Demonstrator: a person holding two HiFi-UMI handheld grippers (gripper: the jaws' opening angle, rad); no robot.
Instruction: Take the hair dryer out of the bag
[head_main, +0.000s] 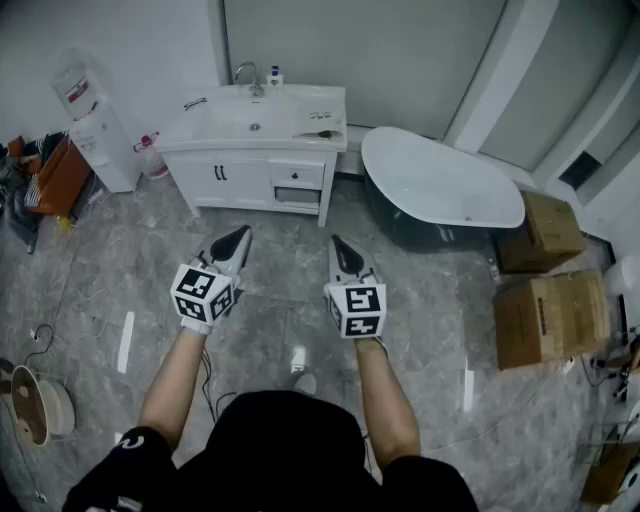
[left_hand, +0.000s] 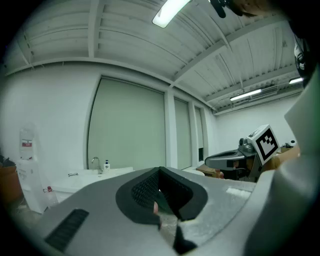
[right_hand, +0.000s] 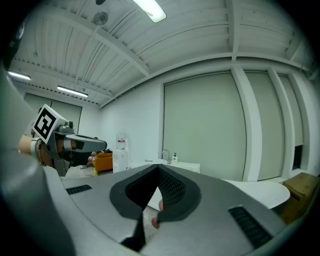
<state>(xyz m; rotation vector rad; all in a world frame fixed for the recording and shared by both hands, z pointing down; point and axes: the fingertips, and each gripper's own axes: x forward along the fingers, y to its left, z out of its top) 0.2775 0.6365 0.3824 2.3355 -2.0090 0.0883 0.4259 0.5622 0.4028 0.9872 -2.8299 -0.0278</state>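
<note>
Hair dryer indiscernible in any view

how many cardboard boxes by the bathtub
2: a smaller box right of the bathtub, a larger box nearer the camera. Others may be cut off at right.

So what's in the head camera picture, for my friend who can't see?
A person holds the left tongs and right tongs, both shut and empty, over a grey floor, facing a white sink cabinet and bathtub.
</note>
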